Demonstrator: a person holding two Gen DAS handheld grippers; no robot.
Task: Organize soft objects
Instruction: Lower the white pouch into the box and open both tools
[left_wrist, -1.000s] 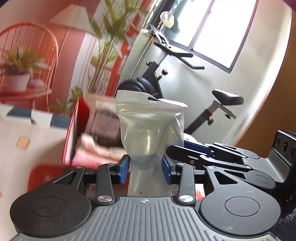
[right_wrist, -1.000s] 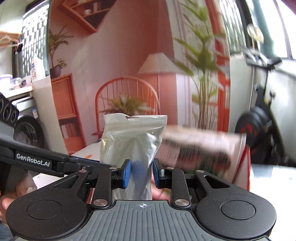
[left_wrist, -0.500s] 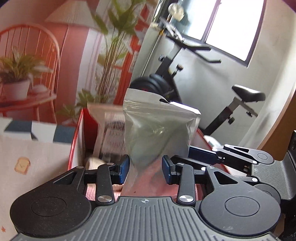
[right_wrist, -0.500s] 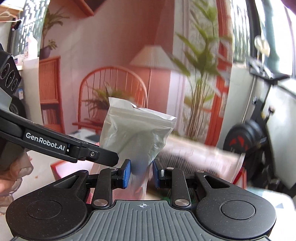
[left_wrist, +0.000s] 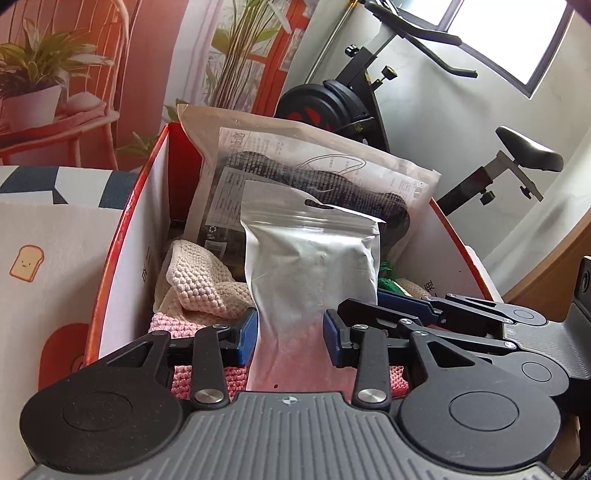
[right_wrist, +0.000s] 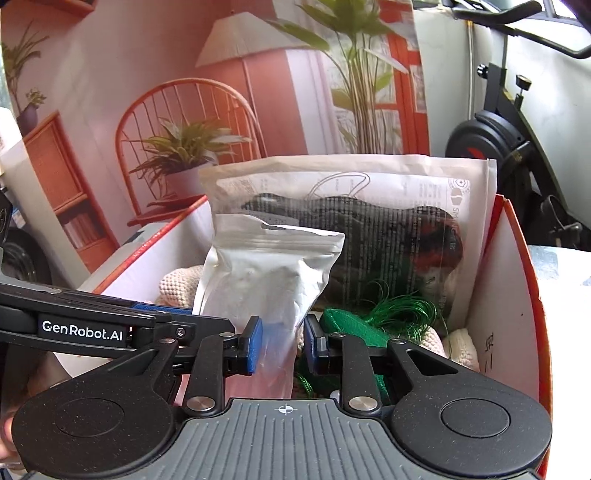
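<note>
A frosted zip pouch with white filling hangs upright over the red-rimmed box. My left gripper is shut on its lower part. My right gripper is shut on the same pouch from the other side. In the left wrist view the right gripper's fingers reach in behind the pouch. Inside the box a large printed bag with a dark item leans on the far wall. Beside it lie cream knit, pink knit and green cord.
The box stands on a cloth with a toast print. An exercise bike stands behind it against a pale wall. A printed backdrop with a chair and plants fills the far side. A person's hand shows at the lower left.
Both grippers have come down and tipped forward with the pouch. The inside of the box, seen edge-on before, now lies open below the pouch.
</note>
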